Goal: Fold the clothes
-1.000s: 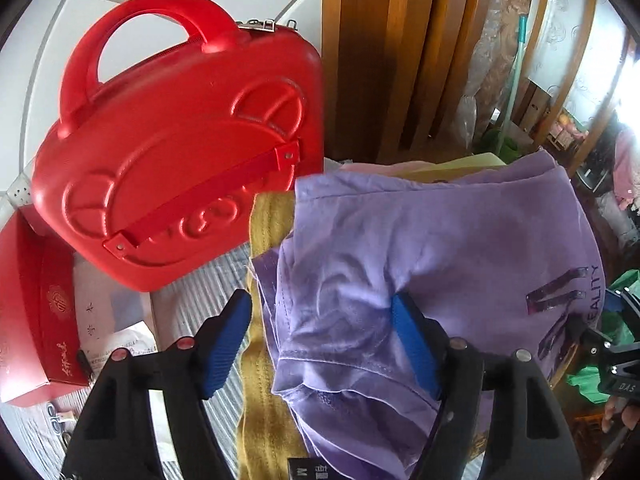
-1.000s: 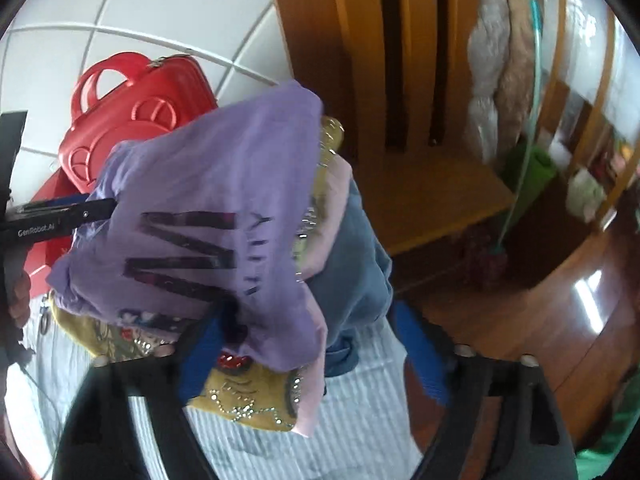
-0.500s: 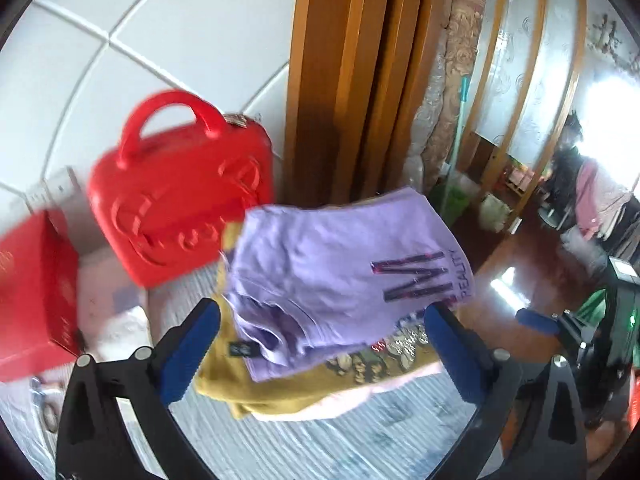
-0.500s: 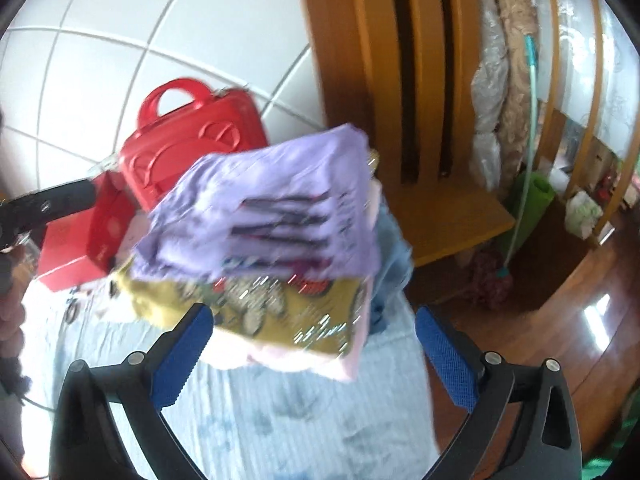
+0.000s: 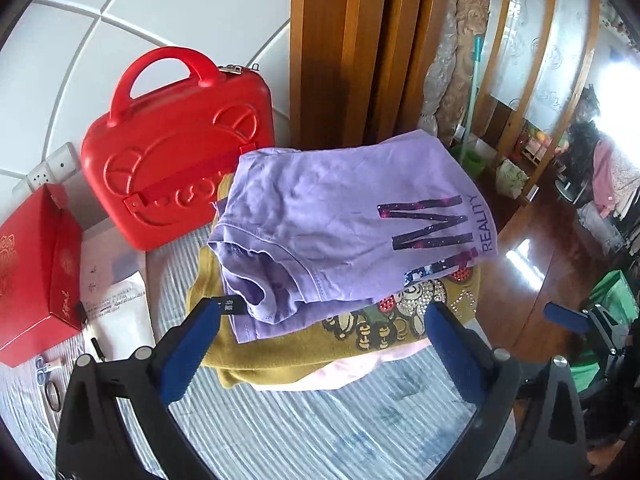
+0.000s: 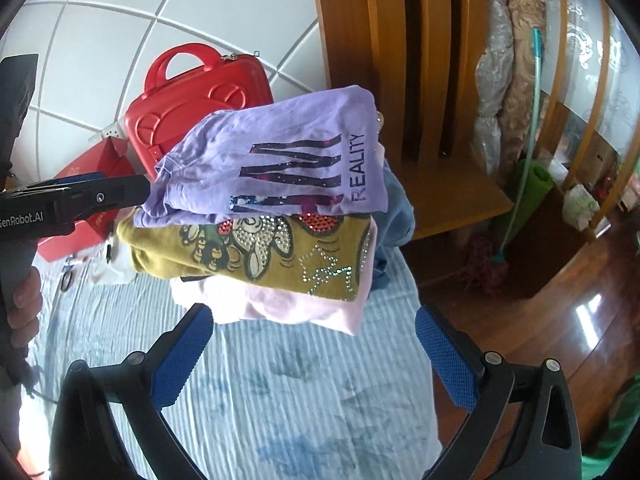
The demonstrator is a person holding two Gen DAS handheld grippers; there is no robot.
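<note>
Stacking looks like the step in hand: the purple shirt (image 5: pixel 340 224) lies folded on top of the pile, over the mustard shirt (image 5: pixel 288 344) with its sequinned print, which in turn sits on a pale pink garment (image 6: pixel 296 304). Blue denim (image 6: pixel 394 208) shows behind the pile in the right wrist view. The whole pile rests on the striped cloth (image 5: pixel 304 432), just in front of the red case (image 5: pixel 176 168).

Both tongs are released: the left gripper (image 5: pixel 320 344) and the right gripper (image 6: pixel 316 348) stand with jaws wide apart and nothing between the pads, each short of the pile's near edge.

To finish well, I judge the purple shirt wants squaring up. Its hem bunches at the corner nearest the red case, and it sits askew on the mustard shirt. A light press along that corner should flatten it; a careless pull could drag the layers beneath or tip the pile toward the wooden chair (image 6: pixel 432 128) beyond the pile.
</note>
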